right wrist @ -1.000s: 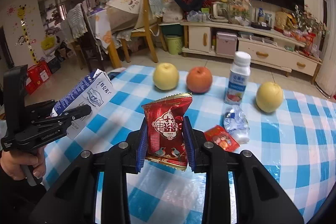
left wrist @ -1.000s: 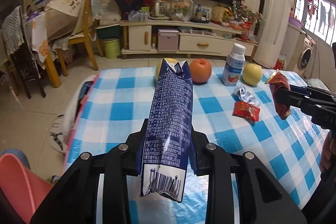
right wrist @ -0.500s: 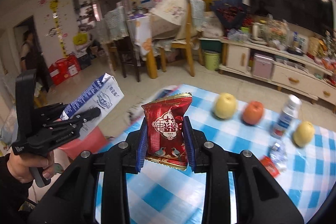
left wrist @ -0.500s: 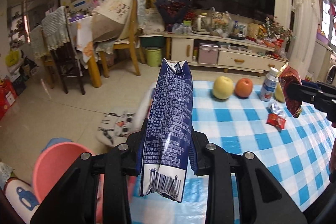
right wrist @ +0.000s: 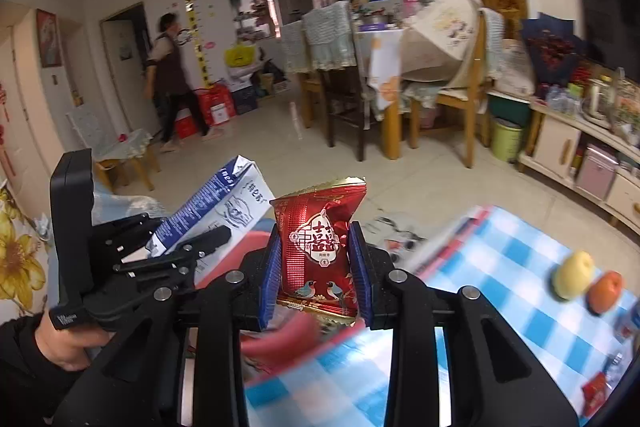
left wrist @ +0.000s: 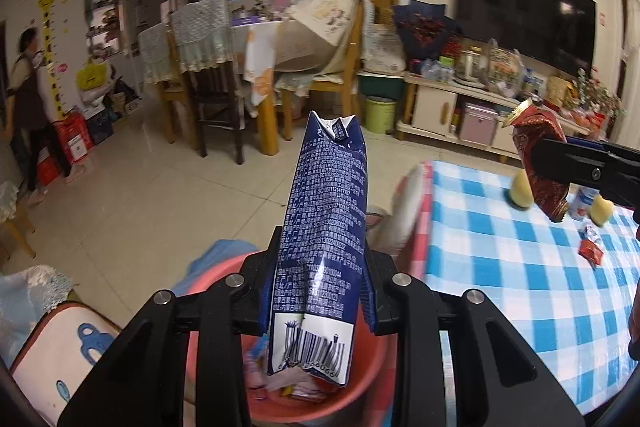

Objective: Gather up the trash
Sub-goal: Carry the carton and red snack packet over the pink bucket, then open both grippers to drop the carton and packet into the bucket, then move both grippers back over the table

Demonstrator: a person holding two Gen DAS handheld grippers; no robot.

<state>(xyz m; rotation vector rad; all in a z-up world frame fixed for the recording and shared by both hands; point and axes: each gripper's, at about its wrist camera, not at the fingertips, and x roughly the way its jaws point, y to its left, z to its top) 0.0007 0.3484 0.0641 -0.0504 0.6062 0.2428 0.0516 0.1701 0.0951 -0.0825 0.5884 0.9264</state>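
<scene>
My left gripper [left wrist: 320, 291] is shut on a flattened blue and white milk carton [left wrist: 324, 235], held upright right above a pink trash basin [left wrist: 360, 383] that has wrappers in it. My right gripper [right wrist: 316, 267] is shut on a red snack packet [right wrist: 318, 247], held above the table's left edge. The carton [right wrist: 216, 207] and left gripper [right wrist: 188, 247] show at the left of the right wrist view. The red packet [left wrist: 538, 163] shows at the right of the left wrist view. The basin [right wrist: 280, 339] is blurred below the packet.
The blue checked table [left wrist: 520, 267] carries a red wrapper [left wrist: 591, 251], a clear wrapper [left wrist: 591, 230], a bottle, and fruit [right wrist: 572, 275]. Left of the table is tiled floor with dining chairs [left wrist: 216, 95]. A person [right wrist: 168, 75] stands at the far wall.
Both grippers have swung left off the table with their loads. The carton now hangs over the pink basin; the red packet has followed to the table's left edge.
</scene>
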